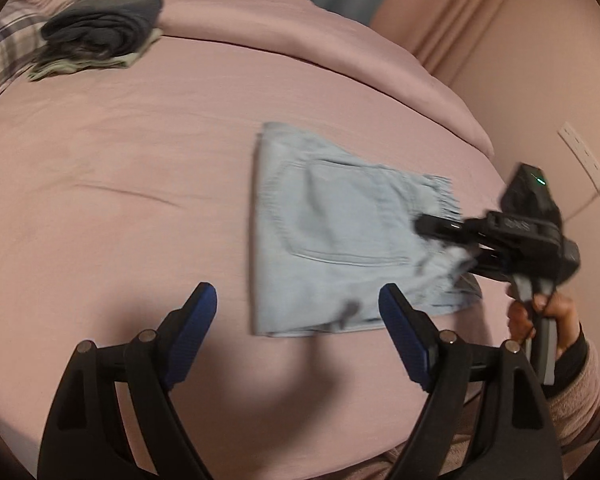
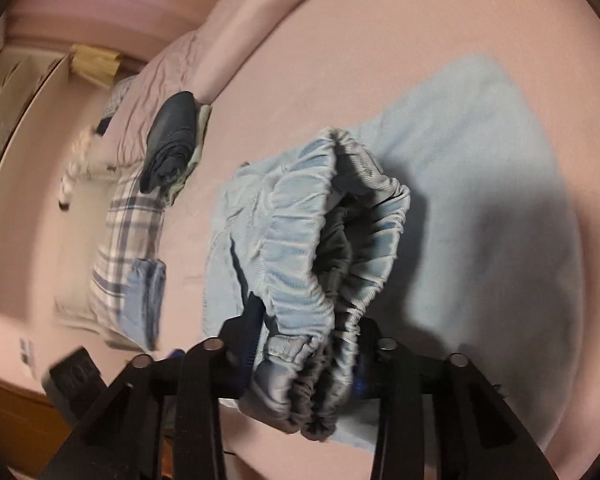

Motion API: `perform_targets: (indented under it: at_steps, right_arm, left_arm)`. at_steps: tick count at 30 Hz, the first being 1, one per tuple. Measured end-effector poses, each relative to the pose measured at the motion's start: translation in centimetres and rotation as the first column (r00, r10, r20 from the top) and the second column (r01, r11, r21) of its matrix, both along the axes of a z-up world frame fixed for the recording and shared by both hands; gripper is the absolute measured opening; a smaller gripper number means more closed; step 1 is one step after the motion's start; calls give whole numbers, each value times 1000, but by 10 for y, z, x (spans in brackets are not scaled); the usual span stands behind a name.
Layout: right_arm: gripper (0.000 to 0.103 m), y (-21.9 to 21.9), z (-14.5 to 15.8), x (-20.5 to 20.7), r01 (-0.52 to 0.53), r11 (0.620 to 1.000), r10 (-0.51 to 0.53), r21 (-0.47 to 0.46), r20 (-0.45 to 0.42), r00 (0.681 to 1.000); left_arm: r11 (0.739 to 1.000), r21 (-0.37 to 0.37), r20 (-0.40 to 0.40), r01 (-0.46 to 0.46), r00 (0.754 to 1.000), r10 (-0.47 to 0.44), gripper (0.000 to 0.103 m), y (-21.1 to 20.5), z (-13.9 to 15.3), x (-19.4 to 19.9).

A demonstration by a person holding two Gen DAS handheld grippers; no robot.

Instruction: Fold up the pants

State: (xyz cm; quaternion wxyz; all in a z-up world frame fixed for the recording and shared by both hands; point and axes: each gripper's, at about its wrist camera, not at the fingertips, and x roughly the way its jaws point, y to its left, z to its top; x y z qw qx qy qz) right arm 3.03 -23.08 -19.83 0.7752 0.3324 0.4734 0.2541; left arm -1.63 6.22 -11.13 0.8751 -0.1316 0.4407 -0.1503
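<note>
Light blue corduroy-like pants (image 1: pixel 332 236) with a gathered elastic waistband (image 2: pixel 324 264), lying folded on the pink bed sheet (image 1: pixel 120 184), toward the right side of the bed and near its edge. Right gripper (image 1: pixel 456 248) clamped narrow on the bunched waistband, with several layers of cloth between the pads. Left gripper (image 1: pixel 296 320) spread wide and holding nothing, hovering above the near left corner of the pants, not touching the cloth.

Possible trouble from here: only a thick roll of elastic in the right grip, so probably easy to slip out with a quick pull. Lifting by this one end alone likely to drag the lower layers and undo the fold already made. Closing the left gripper too low likely to pinch the sheet together with the pants. Much motion blur in both views, so exact edges hard to judge.

Counted: one pair of light blue pants in work; two grippers; one stack of folded dark grey clothes (image 1: pixel 104 28) far left; one plaid pillow (image 2: pixel 124 232); one other folded blue garment (image 2: pixel 146 300) on that pillow.
</note>
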Motion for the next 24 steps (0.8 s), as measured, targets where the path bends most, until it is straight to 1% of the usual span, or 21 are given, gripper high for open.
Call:
perform_targets:
  at_steps: [2, 4, 7, 10, 12, 15, 16, 18, 19, 21, 22, 23, 24]
  right_arm:
    - [32, -9, 12, -10, 4, 1000, -4, -2, 59, 998]
    - [32, -21, 20, -16, 15, 1000, -15, -4, 93, 996]
    - [32, -48, 23, -23, 61, 998, -58, -26, 113, 992]
    - [32, -60, 19, -19, 103, 994, -101, -21, 88, 991]
    - [32, -64, 10, -15, 88, 996, -86, -28, 61, 994]
    - [33, -61, -13, -4, 108, 991, -108, -80, 7, 994]
    - [34, -60, -21, -1, 114, 991, -116, -69, -14, 993]
    - [38, -63, -20, -1, 111, 993, -112, -24, -15, 994]
    - [41, -65, -16, 0, 101, 994, -102, -33, -14, 995]
    - [53, -71, -4, -4, 108, 990, -108, -88, 4, 994]
    - [56, -76, 3, -6, 126, 985, -124, -118, 25, 992]
    - [64, -81, 13, -12, 164, 973, -158, -163, 53, 986]
    - [68, -85, 19, -17, 192, 963, -180, -192, 78, 981]
  left_arm:
    - [1000, -1, 6, -7, 1000, 7, 83, 1, 4, -2]
    - [1000, -1, 11, -1, 1000, 1, 83, 0, 4, -3]
    - [1000, -3, 11, 13, 1000, -13, 83, -4, 3, 1]
    - [1000, 4, 8, 30, 1000, -30, 83, -15, 1, 13]
    - [999, 8, 10, 45, 999, -45, 83, -20, 0, 18]
    - [998, 35, 9, 45, 999, -45, 83, -27, 0, 30]
    - [999, 39, 1, 38, 999, -38, 83, -28, 0, 34]
    - [999, 29, 6, 36, 999, -36, 83, -30, 4, 40]
    - [999, 28, 11, 37, 999, -37, 83, -32, 7, 42]
    - [999, 33, 29, 44, 999, -45, 82, -31, 11, 55]
    - [998, 36, 38, 48, 998, -49, 82, -34, 15, 59]
    - [998, 33, 45, 57, 997, -58, 81, -38, 18, 64]
    - [998, 27, 52, 64, 997, -65, 81, -41, 21, 70]
